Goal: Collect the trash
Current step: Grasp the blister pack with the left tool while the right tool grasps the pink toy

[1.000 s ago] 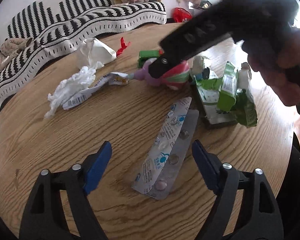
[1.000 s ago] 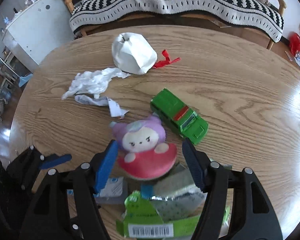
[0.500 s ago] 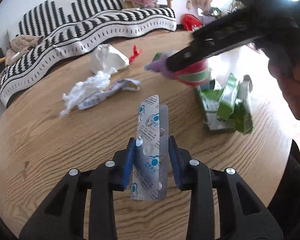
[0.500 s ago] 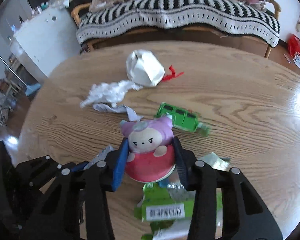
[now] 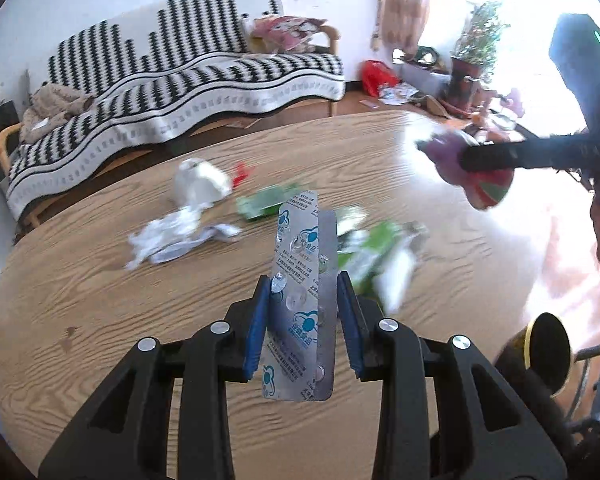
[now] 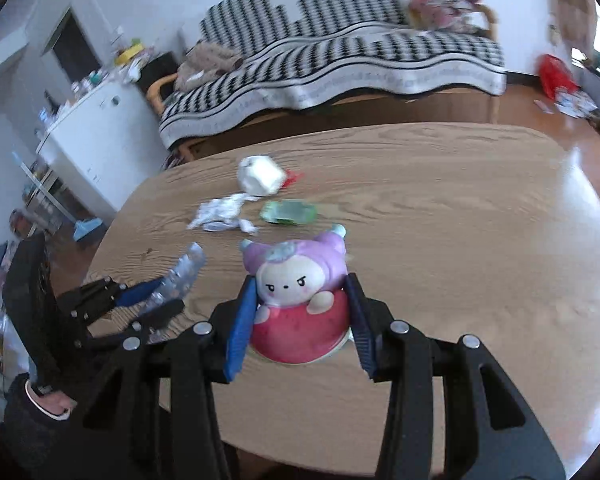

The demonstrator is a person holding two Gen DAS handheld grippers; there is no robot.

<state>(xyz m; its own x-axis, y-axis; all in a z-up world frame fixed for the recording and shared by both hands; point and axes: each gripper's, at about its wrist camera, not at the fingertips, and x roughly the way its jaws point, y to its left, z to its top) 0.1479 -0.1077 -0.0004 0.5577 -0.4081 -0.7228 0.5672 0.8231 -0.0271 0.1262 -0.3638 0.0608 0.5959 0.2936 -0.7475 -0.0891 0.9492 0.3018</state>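
Now left gripper (image 5: pixel 303 322) clamps a flat foil blister strip (image 5: pixel 302 280); right gripper (image 6: pixel 300 322) clamps a round plush toy (image 6: pixel 296 300).

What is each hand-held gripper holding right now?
Left hand-held gripper: shut on the silver foil blister pill strip.
Right hand-held gripper: shut on the pink-and-purple plush doll.

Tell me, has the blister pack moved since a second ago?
Yes. The blister pack has left the table and stands lifted between the left tongs.
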